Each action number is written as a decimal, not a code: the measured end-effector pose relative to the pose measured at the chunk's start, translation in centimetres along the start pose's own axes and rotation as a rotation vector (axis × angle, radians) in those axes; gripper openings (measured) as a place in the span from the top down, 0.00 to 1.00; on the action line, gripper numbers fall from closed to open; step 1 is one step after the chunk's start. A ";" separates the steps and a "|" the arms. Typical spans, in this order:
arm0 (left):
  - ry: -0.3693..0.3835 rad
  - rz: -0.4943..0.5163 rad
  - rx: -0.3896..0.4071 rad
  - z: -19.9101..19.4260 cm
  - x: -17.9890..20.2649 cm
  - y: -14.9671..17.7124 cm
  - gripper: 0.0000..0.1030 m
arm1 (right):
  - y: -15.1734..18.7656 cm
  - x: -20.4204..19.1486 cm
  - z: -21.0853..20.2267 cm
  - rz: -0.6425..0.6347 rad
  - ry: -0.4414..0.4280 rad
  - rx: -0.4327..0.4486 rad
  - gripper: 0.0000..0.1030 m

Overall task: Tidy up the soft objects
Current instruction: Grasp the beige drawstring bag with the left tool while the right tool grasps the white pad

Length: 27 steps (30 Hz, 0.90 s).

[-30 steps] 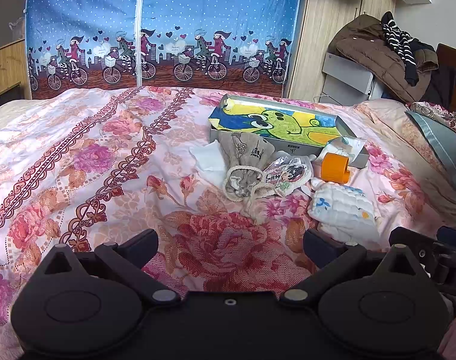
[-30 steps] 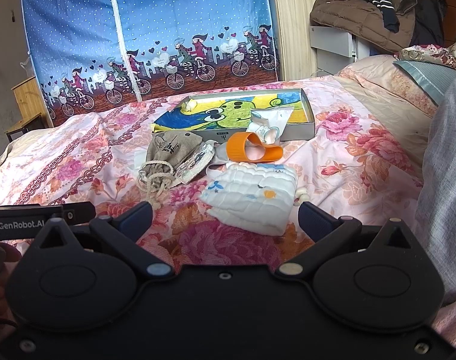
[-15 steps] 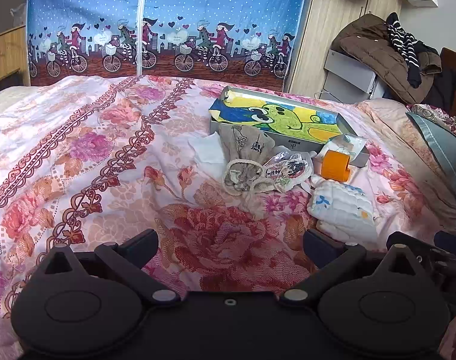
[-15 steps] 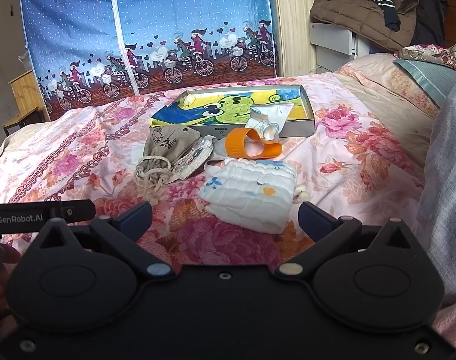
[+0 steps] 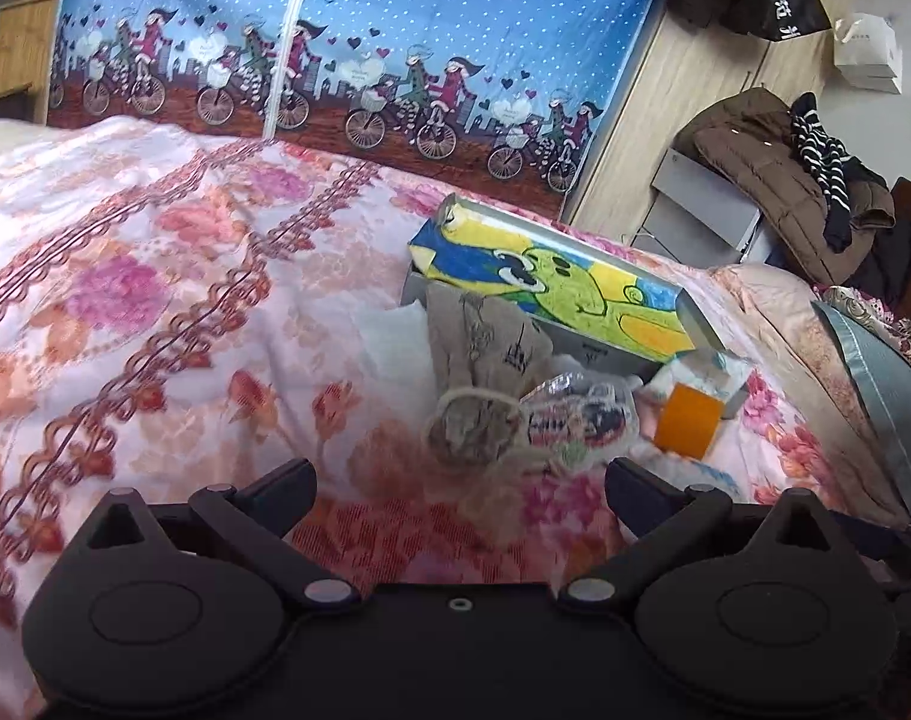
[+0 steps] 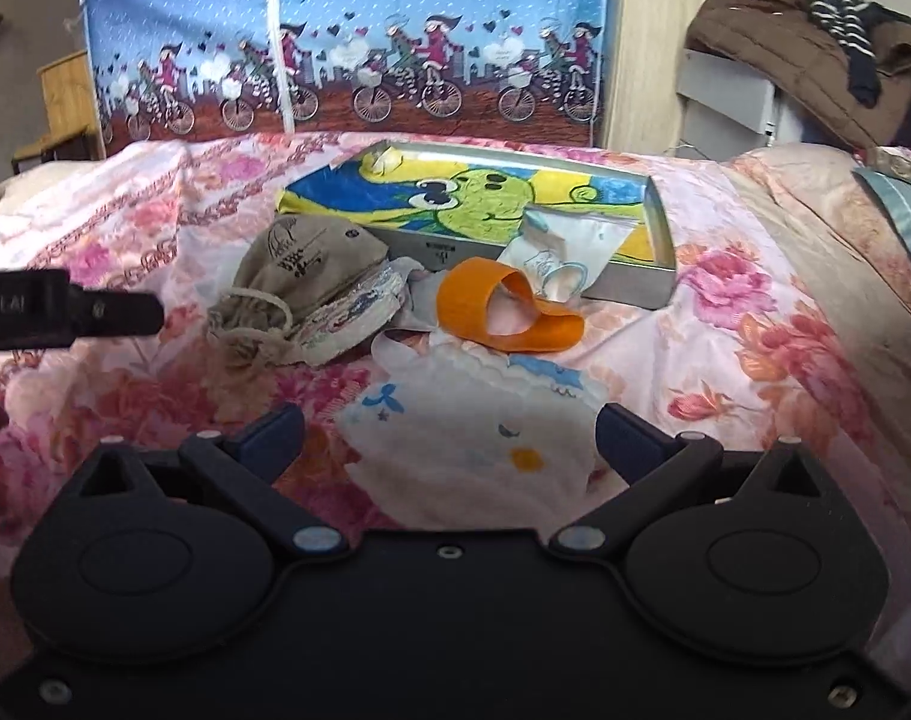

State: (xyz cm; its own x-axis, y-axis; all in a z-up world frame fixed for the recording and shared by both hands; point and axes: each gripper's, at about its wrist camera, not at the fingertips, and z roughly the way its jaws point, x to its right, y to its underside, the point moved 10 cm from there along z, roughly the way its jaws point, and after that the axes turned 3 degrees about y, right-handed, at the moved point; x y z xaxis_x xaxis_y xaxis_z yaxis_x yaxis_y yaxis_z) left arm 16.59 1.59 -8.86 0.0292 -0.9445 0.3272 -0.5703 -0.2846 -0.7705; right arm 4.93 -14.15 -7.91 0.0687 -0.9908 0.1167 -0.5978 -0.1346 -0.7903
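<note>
Soft things lie on the floral bedspread in front of a grey tray [image 6: 662, 222] lined with a yellow-green cartoon cloth. A tan drawstring pouch [image 6: 299, 276] lies at the left, also in the left wrist view [image 5: 485, 372]. A clear packet with printed pictures [image 5: 575, 414] lies beside it. An orange band [image 6: 503, 312] and a white folded cloth with blue marks [image 6: 473, 426] lie to the right. My left gripper [image 5: 458, 489] is open just short of the pouch. My right gripper [image 6: 449, 435] is open around the near part of the white cloth.
A small clear bag [image 6: 563, 252] leans on the tray's front rim. A blue cyclist-print wardrobe [image 6: 347, 36] stands behind the bed. A brown coat [image 6: 773, 42] lies on a grey cabinet at the right. A grey pillow edge [image 5: 881, 384] is at the right.
Both grippers have moved forward toward the pile. The left one has come close to the pouch; the right one now has the white cloth between its open fingers.
</note>
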 end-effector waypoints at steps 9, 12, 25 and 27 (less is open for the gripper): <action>0.086 0.053 -0.013 7.0 0.9 -1.6 0.03 | 0.5 0.1 3.2 -0.022 0.019 -0.036 0.01; 0.083 0.053 -0.044 9.1 0.3 -1.5 0.11 | 0.7 0.3 3.7 -0.004 0.013 -0.048 0.06; 0.139 -0.017 -0.130 11.1 -0.6 -0.5 0.48 | 1.8 0.1 5.6 0.056 -0.061 -0.117 0.48; 0.144 -0.026 -0.136 11.2 -0.7 -0.4 0.50 | 2.0 -0.2 5.7 0.051 -0.071 -0.132 0.52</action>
State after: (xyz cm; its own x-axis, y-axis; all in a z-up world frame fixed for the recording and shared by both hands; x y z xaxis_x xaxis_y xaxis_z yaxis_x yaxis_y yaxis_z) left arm 26.03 0.57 -14.94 -0.0672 -0.9011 0.4284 -0.6767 -0.2744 -0.6833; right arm 8.31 -14.35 -12.97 0.0890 -0.9955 0.0325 -0.7012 -0.0858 -0.7078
